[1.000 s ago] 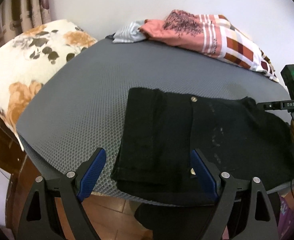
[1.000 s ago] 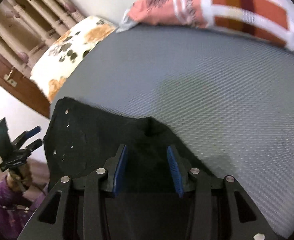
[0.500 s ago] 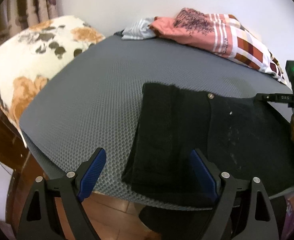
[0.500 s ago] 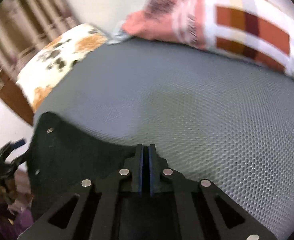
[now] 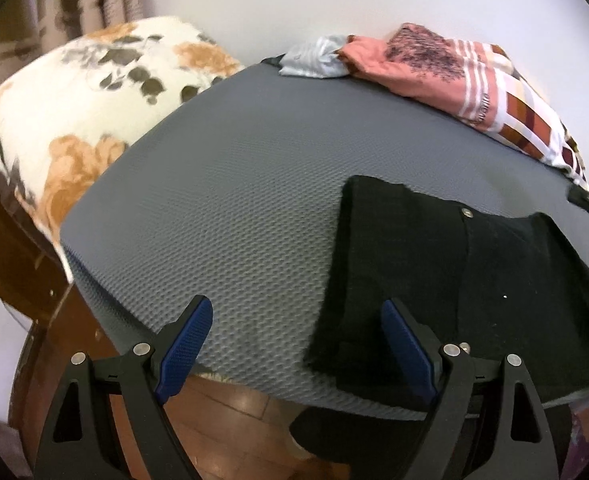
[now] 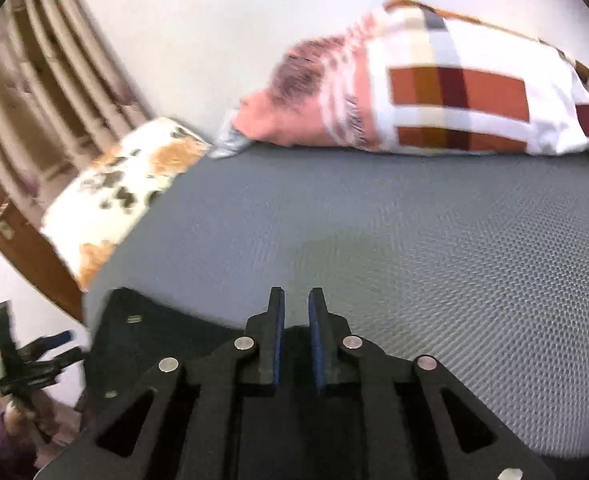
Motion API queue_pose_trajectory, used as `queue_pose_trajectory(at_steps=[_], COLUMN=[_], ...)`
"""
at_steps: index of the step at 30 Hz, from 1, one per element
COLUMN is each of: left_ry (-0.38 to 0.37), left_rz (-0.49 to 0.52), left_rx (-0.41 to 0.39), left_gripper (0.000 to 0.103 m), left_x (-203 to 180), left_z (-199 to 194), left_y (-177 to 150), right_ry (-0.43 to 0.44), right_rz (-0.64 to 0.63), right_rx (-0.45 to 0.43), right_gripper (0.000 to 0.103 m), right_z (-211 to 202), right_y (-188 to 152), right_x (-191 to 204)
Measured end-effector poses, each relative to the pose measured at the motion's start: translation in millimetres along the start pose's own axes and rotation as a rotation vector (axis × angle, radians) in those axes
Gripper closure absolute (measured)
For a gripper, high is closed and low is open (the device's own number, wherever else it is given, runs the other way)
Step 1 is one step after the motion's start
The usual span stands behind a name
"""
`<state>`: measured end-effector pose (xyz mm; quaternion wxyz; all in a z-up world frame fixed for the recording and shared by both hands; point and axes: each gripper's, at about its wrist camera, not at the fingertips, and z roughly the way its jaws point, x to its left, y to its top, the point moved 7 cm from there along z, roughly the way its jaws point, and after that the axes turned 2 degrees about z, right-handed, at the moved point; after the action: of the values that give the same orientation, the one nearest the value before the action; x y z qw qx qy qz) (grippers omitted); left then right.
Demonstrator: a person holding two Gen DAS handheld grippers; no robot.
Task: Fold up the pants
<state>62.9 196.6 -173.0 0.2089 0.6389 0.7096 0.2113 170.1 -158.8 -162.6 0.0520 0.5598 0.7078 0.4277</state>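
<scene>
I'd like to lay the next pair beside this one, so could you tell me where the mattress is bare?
The grey mattress is bare between the floral pillow and the black pants, and up to the clothes heap by the wall. In the right wrist view, it is also bare beyond the pants. The near right edge, under the pants, is crowded.

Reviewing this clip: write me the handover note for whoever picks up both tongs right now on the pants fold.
Left tongs: wide open, holding nothing, poised over the near edge of the grey mat, beside the pants' left edge.
Right tongs: jaws have just been opening to a narrow gap after a pinch; nothing visible between the pads, fabric lies below them.
Black pants: lying flat as a folded rectangle on the mat's near right part, button up, near edge overhanging the mat slightly.
Done: at least one fold appears laid down.
Left: probably one more fold or a tidy; judge once both tongs are clear.
</scene>
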Motion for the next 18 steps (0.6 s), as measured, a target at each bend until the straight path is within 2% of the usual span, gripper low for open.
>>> queue_pose_trajectory(at_steps=[2, 4, 9, 11, 16, 18], left_ry=[-0.02, -0.042, -0.064, -0.115, -0.208, -0.258], left_rz=[-0.032, -0.046, 0.004, 0.025, 0.038, 0.015], left_rx=[0.009, 0.028, 0.067, 0.093, 0.143, 0.155], left_gripper=[0.017, 0.017, 0.019, 0.028, 0.03, 0.034], left_x=[8.8, 12.8, 8.1, -1.4, -24.8, -28.4], left_z=[-2.9, -5.0, -12.7, -12.8, -4.2, 0.7], left_y=[0.3, -2.0, -19.9, -30.1, -40.7, -39.6], right_ry=[0.025, 0.06, 0.116, 0.123, 0.149, 0.15], right_rz=[-0.033, -0.043, -0.033, -0.018, 0.072, 0.111], right_rx=[0.033, 0.06, 0.118, 0.142, 0.171, 0.175], right_gripper=[0.067, 0.066, 0.058, 0.056, 0.054, 0.054], right_z=[-3.5, -7.7, -16.0, -18.5, -27.5, -29.8], right_y=[-15.5, -35.5, -86.9, -103.1, -129.5, -135.0], right_x=[21.3, 40.2, 72.9, 76.5, 71.5, 67.3])
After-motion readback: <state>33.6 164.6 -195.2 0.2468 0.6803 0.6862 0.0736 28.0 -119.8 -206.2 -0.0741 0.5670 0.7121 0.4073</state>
